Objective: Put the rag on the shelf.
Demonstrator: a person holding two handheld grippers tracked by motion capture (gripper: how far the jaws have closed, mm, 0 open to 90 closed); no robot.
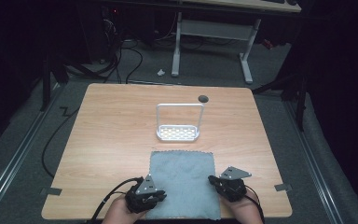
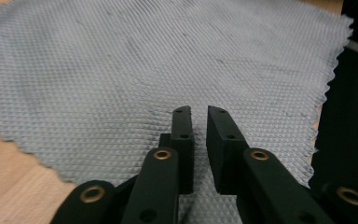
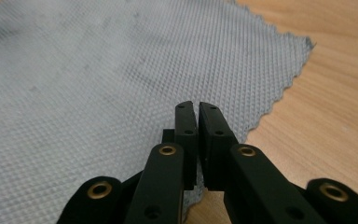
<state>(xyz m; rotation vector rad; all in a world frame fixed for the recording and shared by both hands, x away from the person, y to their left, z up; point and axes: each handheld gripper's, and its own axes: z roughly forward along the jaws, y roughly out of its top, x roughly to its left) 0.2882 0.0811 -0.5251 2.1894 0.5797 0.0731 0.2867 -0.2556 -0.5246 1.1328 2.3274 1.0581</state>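
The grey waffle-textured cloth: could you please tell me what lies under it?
The grey waffle-textured cloth lies flat on the light wooden table. Whether anything thin is beneath cannot be seen; the cloth covers it.

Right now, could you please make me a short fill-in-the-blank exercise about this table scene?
1. The grey cloth lies flat on the ____ table.
2. Beyond the cloth stands a ____ rack with a tall handle.
3. The left gripper and right gripper are at the cloth's ____ corners.

Missing words: wooden; white; near
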